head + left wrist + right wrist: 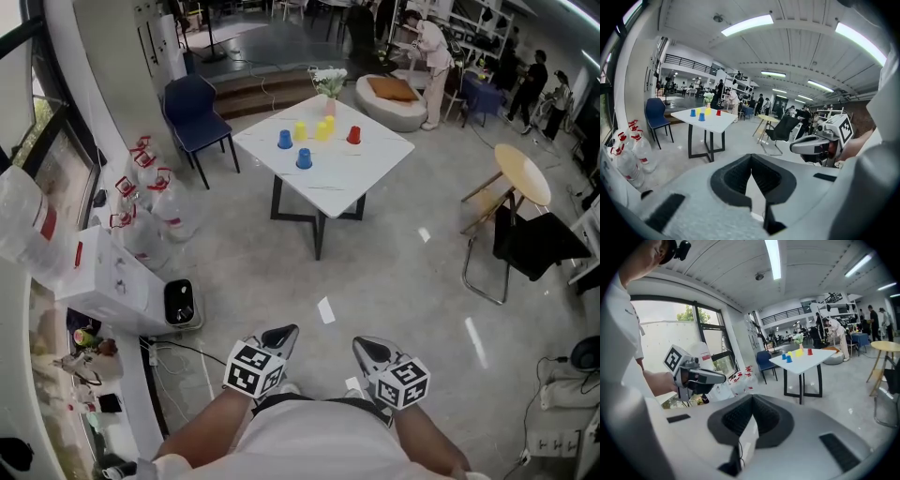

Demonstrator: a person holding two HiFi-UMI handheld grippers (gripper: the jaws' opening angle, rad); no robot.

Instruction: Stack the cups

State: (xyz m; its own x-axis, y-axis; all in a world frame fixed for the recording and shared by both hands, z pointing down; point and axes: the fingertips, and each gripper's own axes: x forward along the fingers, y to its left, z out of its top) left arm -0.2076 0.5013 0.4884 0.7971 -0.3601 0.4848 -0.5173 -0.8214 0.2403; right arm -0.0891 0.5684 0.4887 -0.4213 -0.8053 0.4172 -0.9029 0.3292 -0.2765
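Both the left gripper [279, 337] and the right gripper [368, 351] have their jaws pressed together on nothing. They are well short of the white table [375, 164], where the cups stand unstacked toward its far side: two blue cups [304, 158], several yellow cups [322, 131] and one red cup [353, 135]. The likely trouble is reaching the table with the jaws unopened and knocking a light cup over, or tipping a neighbour among the close-set yellow ones. No writing can be read; the bottles [155, 202] left of the table carry red labels too small to make out.
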